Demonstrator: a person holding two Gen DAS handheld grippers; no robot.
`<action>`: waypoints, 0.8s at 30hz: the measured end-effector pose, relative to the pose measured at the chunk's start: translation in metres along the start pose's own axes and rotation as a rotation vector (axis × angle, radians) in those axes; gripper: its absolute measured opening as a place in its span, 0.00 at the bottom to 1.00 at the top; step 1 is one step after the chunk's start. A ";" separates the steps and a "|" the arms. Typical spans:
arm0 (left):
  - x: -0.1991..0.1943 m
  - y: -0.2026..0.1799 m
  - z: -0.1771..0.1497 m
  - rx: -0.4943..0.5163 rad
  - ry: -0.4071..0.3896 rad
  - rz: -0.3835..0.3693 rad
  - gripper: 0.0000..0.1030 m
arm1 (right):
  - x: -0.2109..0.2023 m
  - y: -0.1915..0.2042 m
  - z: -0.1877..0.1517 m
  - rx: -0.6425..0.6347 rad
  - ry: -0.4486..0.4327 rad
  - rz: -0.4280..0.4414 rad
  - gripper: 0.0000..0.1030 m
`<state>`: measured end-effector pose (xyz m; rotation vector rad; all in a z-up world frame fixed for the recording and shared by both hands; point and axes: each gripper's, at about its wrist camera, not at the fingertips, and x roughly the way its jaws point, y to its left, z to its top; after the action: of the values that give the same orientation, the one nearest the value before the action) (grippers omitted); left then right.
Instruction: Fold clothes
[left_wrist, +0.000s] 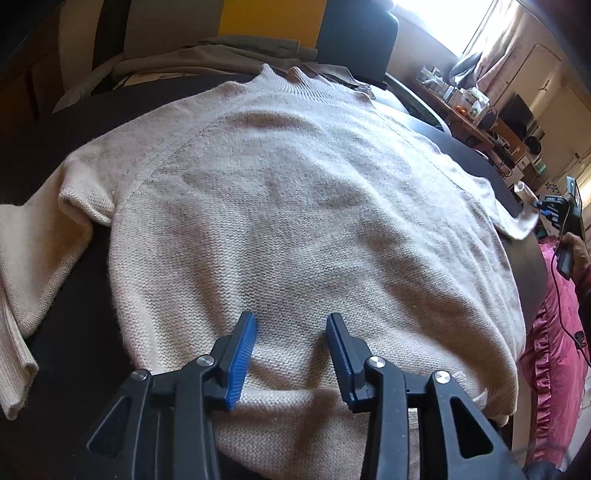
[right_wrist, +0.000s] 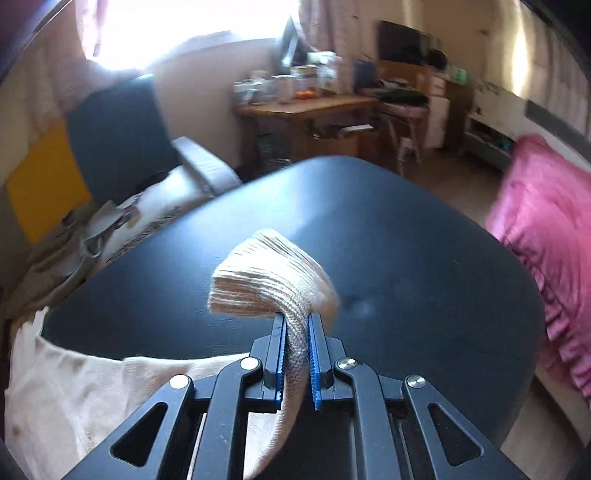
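A cream knitted sweater (left_wrist: 295, 206) lies flat on a dark table (left_wrist: 85, 280), collar at the far end, one sleeve (left_wrist: 33, 266) trailing off to the left. My left gripper (left_wrist: 291, 321) is open and empty, its blue pads just above the sweater's near hem area. My right gripper (right_wrist: 297, 321) is shut on the ribbed cuff (right_wrist: 269, 277) of the other sleeve and holds it above the dark table (right_wrist: 406, 240). The right gripper also shows in the left wrist view (left_wrist: 550, 210), far right, at the sleeve end.
A pile of grey clothes (left_wrist: 236, 51) lies beyond the collar, by a dark chair back (left_wrist: 354, 40). A pink ruffled bedcover (right_wrist: 546, 229) is to the right of the table. A cluttered wooden desk (right_wrist: 314, 107) stands farther back under the window.
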<state>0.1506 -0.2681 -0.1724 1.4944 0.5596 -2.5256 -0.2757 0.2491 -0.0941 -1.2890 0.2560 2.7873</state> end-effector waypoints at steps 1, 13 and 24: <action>-0.001 -0.001 0.001 0.002 0.003 0.003 0.39 | -0.001 -0.006 -0.001 0.020 0.004 0.006 0.17; -0.001 -0.020 0.023 0.068 -0.017 -0.063 0.39 | -0.089 0.044 -0.061 -0.194 -0.060 0.247 0.49; -0.012 -0.003 -0.017 0.163 0.075 -0.107 0.39 | -0.088 0.223 -0.243 -0.687 0.317 0.571 0.49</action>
<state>0.1691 -0.2593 -0.1687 1.6621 0.4650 -2.6630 -0.0635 -0.0114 -0.1541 -2.0925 -0.4442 3.2675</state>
